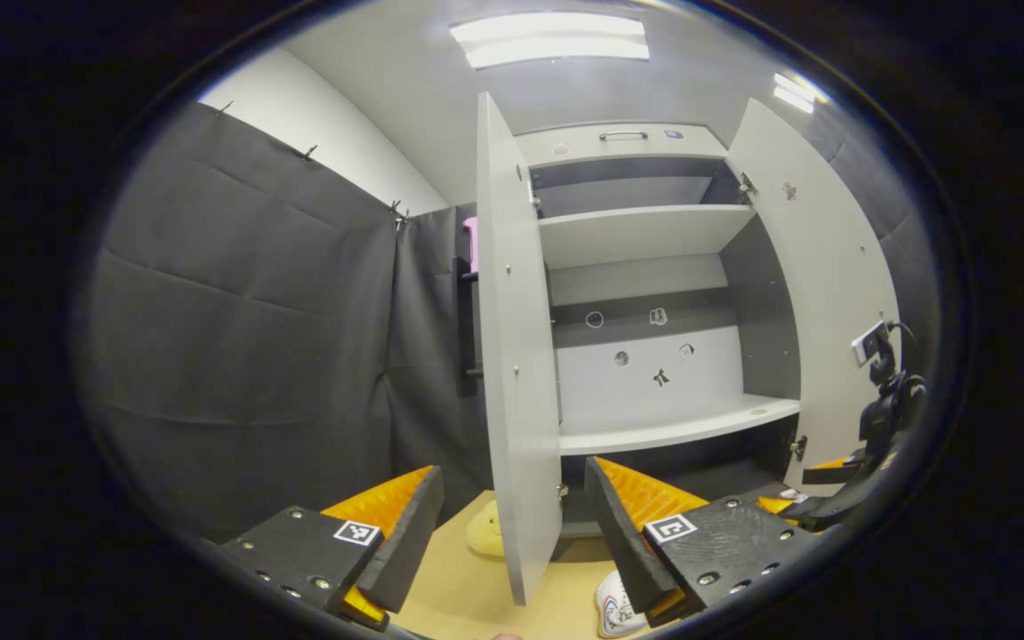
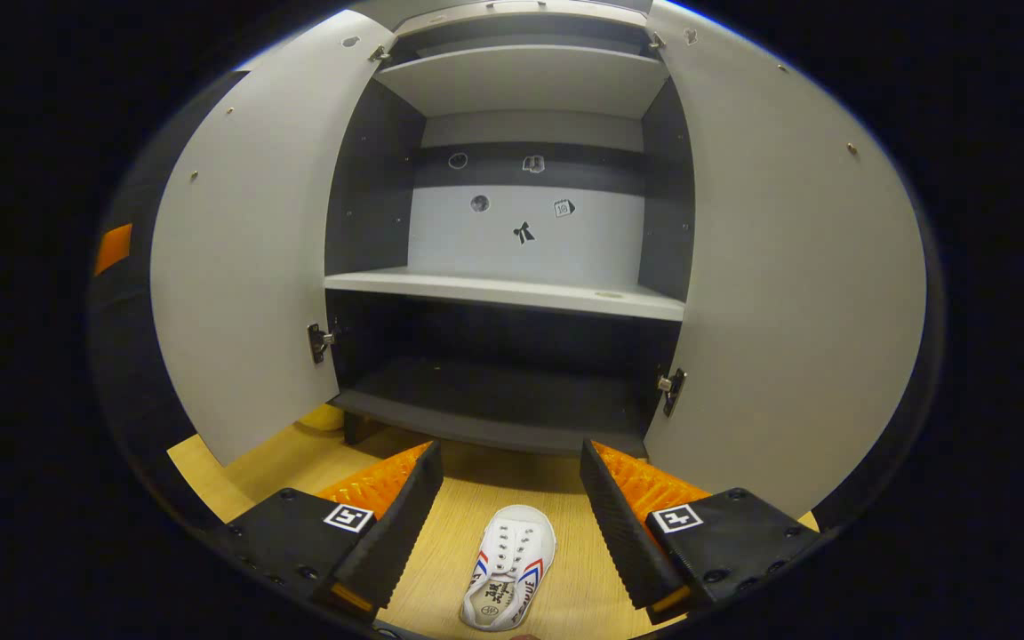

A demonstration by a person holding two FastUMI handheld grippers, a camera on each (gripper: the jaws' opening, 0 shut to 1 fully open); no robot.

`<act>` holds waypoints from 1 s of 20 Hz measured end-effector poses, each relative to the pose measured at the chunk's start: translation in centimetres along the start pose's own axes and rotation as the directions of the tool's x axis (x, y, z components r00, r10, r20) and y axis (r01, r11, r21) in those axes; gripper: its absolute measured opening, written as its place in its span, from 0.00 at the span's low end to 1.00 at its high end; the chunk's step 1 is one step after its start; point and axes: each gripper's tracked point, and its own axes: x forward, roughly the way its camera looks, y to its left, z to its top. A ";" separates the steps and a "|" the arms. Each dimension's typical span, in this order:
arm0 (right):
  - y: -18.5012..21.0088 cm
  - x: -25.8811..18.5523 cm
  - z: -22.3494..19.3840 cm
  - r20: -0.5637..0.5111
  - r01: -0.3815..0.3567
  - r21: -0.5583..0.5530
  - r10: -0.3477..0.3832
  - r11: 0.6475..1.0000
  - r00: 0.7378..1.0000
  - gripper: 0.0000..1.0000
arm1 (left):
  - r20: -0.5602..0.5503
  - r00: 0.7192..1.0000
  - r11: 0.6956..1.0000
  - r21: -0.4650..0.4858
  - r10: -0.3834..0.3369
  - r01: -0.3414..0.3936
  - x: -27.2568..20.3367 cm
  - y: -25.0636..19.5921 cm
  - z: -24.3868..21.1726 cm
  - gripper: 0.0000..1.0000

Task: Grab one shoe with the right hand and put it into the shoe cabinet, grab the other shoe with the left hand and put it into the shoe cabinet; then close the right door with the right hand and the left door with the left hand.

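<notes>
The right gripper (image 2: 508,516) hangs over a white shoe (image 2: 509,569) that lies on the wooden floor (image 2: 468,484) in front of the open cabinet (image 2: 512,293), its toe toward the cabinet. The fingers stand apart with nothing between them yet — the shoe sits lower, roughly centred in the gap. The step in hand looks like the first grab. To do it well, the gripper should drop straight down until the fingers flank the shoe's sides, close across the laced middle rather than the toe, then lift clear of the bottom shelf's front edge before going in.

The left gripper (image 1: 512,533) also stands apart and empty, facing the edge of the left door (image 1: 516,373).

Counted — two grippers, two open doors, one white shoe, and a yellowish thing (image 1: 484,532) by the left door, perhaps the second shoe
</notes>
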 end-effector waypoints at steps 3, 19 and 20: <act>0.9 1.4 -3.7 -0.105 -0.028 0.022 0.030 0.999 0.994 0.98 | -0.009 1.000 1.000 0.004 0.021 -0.021 -0.2 0.9 -0.3 0.92; 3.4 5.0 -16.7 -0.476 -0.072 0.033 0.079 0.997 0.876 0.98 | -0.045 0.993 0.994 0.045 0.107 -0.105 -0.6 4.3 -1.5 0.92; 3.4 5.2 -17.3 -0.497 -0.065 0.041 0.076 0.997 0.864 0.95 | -0.047 0.993 0.993 0.044 0.109 -0.107 -0.7 4.4 -1.6 0.93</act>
